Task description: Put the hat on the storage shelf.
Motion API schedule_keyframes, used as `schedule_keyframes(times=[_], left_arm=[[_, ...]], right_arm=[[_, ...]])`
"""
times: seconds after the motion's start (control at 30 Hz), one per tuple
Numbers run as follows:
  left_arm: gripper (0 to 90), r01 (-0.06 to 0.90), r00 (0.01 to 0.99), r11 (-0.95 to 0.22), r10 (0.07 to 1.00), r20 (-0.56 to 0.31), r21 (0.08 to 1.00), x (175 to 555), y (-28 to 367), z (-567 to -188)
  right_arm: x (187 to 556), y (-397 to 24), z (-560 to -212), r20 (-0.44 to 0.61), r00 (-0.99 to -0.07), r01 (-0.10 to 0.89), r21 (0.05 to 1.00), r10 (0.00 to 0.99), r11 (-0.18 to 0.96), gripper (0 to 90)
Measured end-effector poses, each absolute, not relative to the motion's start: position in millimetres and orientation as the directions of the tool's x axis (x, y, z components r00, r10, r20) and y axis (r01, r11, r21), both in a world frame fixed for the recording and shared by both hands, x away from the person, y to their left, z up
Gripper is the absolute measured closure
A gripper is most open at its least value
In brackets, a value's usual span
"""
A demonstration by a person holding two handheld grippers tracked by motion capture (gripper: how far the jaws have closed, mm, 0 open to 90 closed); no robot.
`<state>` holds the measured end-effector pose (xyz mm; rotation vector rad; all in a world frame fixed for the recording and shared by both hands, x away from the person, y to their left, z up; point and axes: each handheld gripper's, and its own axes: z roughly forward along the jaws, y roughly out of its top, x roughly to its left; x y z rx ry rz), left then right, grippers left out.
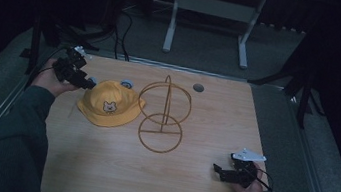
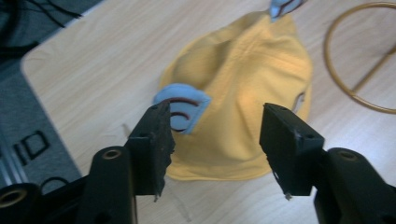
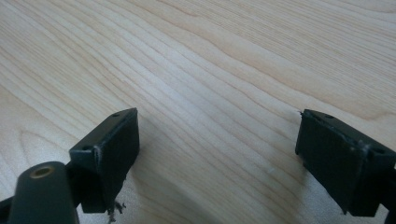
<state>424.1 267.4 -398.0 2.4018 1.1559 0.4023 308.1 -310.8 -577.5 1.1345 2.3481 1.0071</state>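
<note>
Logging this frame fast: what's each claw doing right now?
Left claw: open, holding nothing, aimed at the yellow hat.
Right claw: open, empty, over the bare table.

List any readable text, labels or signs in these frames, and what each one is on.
"ID": black letters on the grey surface past the table's edge, left gripper view; possibly the end of a longer marking, the rest cut off.
Yellow hat: a bear face patch on the front, a picture with no lettering.
Blue ear patch on the hat: a dark curved mark, not a letter.
No other text is readable.
</note>
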Motion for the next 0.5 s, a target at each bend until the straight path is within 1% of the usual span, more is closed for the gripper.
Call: schedule_keyframes(times=[0.3,0.5], left_arm=[[46.0,0.672,0.613,-0.575,0.785,0.084,0.467,440.3,248.6,-391.1],[46.2,0.678,0.615,-0.584,0.783,0.093,0.447,451.9,235.9,-396.3]], right_arm=[[307.8,-310.9,-577.5,0.0,-0.62,0.54,0.725,0.784,0.427,13.4],[307.5,-310.8,-577.6,0.002,-0.619,0.541,0.726,0.786,0.424,13.5]])
